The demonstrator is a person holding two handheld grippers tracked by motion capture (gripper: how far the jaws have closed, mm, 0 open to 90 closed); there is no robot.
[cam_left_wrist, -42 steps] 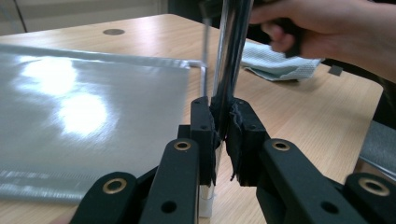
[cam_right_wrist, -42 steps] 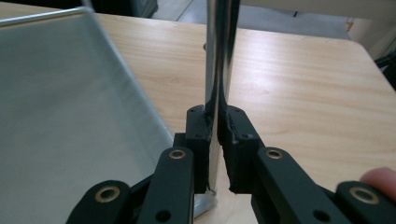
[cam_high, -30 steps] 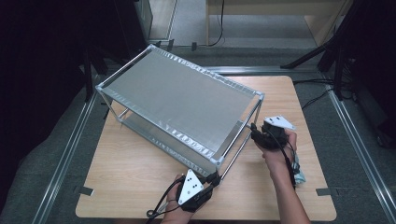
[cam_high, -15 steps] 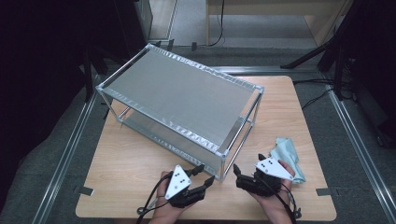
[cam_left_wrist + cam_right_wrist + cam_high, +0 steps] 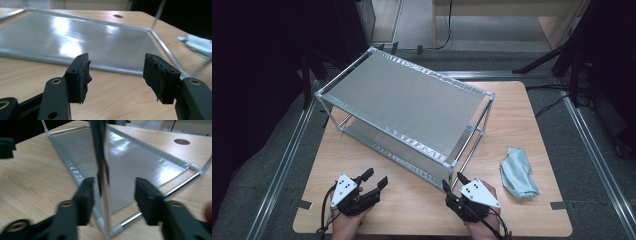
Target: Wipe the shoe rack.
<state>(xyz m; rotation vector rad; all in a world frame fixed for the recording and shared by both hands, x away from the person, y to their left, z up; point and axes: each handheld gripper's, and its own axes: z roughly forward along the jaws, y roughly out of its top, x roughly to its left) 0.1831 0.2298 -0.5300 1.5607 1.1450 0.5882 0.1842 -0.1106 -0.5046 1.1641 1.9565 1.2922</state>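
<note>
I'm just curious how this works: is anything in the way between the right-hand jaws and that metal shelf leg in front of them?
Nothing visible. The right gripper has the rack's corner post standing between its jaws, which have just been closing but do not press on it. The blue cloth lies off to the side.

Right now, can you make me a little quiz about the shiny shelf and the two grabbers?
1. True or false: the blue cloth lies on the top shelf of the rack.
2. What stands between the right gripper's jaws: A a rack post, B the cloth, C nothing?
3. Are the left gripper's jaws open or shut?

Key: 1 false, it lies on the table. 2 A, not yet pinched. 3 open, nothing held.
</note>
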